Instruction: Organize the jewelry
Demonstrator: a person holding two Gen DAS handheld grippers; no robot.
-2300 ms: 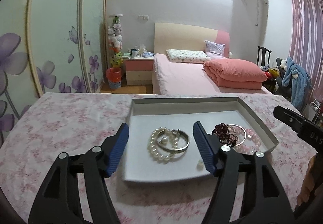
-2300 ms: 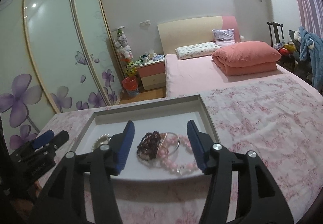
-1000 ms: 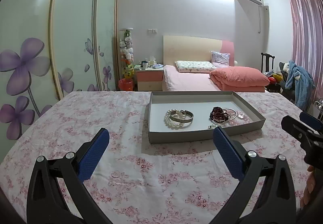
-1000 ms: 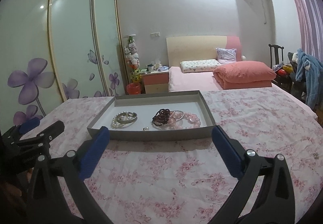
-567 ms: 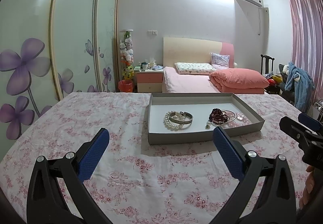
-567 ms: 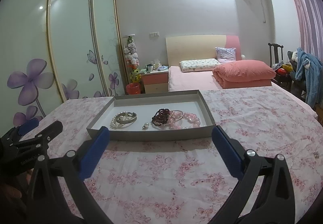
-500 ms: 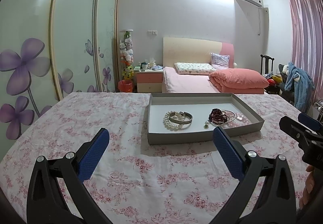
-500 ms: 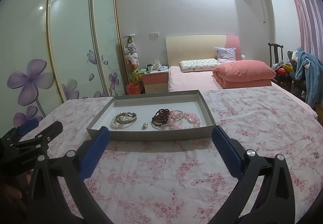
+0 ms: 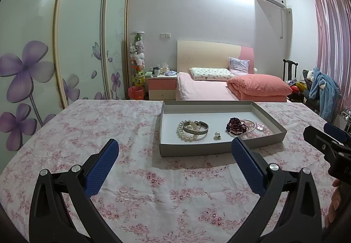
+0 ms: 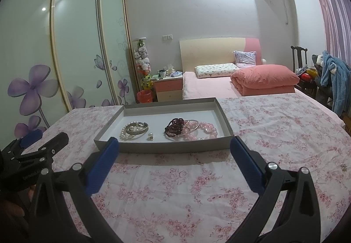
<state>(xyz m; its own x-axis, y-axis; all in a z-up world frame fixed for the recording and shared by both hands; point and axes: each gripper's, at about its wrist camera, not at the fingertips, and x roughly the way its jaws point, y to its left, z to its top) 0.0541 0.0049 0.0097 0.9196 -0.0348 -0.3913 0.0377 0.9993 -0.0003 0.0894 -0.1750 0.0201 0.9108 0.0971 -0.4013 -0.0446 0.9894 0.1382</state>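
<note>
A grey shallow box (image 9: 221, 149) (image 10: 162, 147) stands on the floral tablecloth. In it lie a pearl bracelet with a silver bangle (image 9: 194, 130) (image 10: 134, 129), a small pearl earring (image 9: 217, 136) (image 10: 150, 136), a dark red bead bracelet (image 9: 235, 125) (image 10: 175, 125) and pink bead bracelets (image 9: 261, 129) (image 10: 205, 130). My left gripper (image 9: 174, 161) is open and empty, well in front of the box. My right gripper (image 10: 174, 159) is open and empty, in front of the box too. Each gripper shows at the edge of the other's view.
A small sparkly item (image 10: 344, 168) lies on the tablecloth at the far right. Beyond the table are a bed (image 9: 219, 89), a nightstand (image 9: 162, 87), a sliding wardrobe (image 9: 65, 45) and a chair with clothes (image 9: 324, 91).
Both grippers have pulled back from over the box and opened wide. In the last half second the pearl earring has shifted slightly left in the box.
</note>
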